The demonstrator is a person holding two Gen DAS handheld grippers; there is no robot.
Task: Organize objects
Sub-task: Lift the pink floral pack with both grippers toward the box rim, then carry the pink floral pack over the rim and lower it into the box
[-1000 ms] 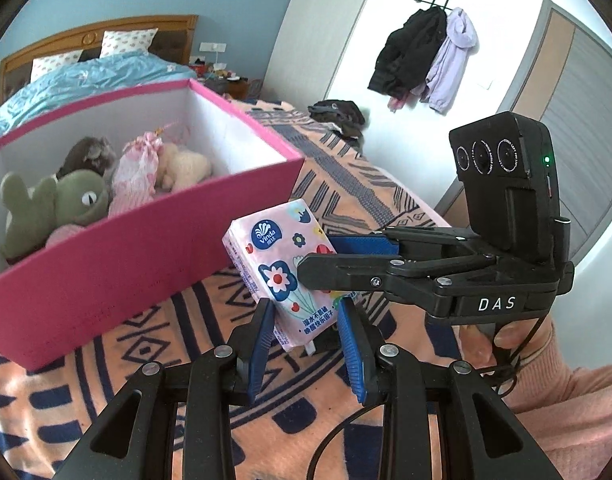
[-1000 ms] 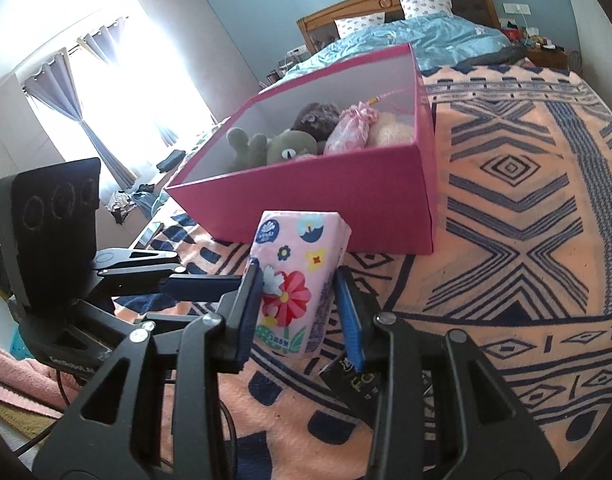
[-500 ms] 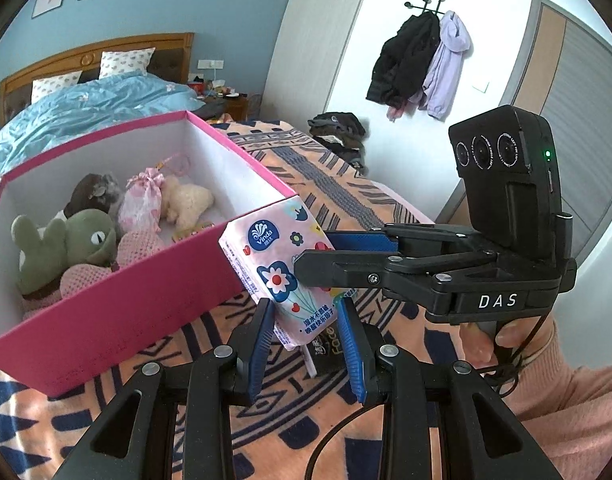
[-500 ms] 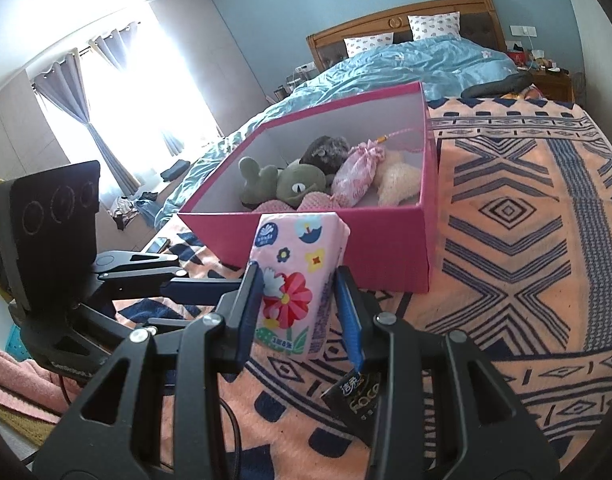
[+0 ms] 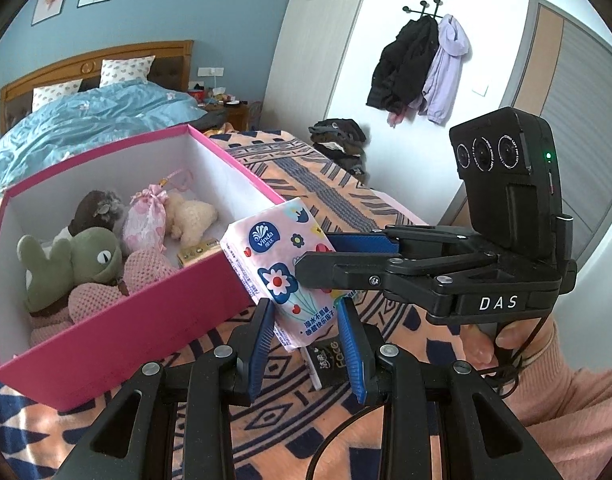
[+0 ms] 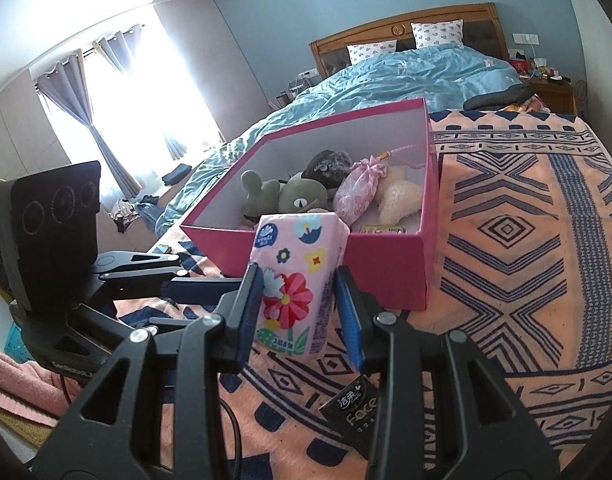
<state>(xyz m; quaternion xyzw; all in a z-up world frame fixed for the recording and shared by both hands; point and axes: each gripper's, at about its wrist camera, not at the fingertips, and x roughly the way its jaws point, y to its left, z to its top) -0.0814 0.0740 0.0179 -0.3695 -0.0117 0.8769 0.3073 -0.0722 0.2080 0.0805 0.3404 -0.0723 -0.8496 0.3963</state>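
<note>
Since a second ago we have lifted the tissue pack [image 6: 296, 280] higher beside the box [image 6: 386, 268]. Our right gripper [image 6: 298, 300] clamps it; our left gripper [image 5: 306, 334] brackets it, contact unclear.

Two handheld grippers meet at right angles above the bedspread, the right gripper [image 6: 298, 316] clamping its blue-padded fingers [image 6: 348, 320] on a tissue pack [image 6: 296, 284] while the left gripper [image 5: 308, 344] brackets the same pack from below, a hand [image 5: 502, 336] in a pink sleeve gripping the right handle.
</note>
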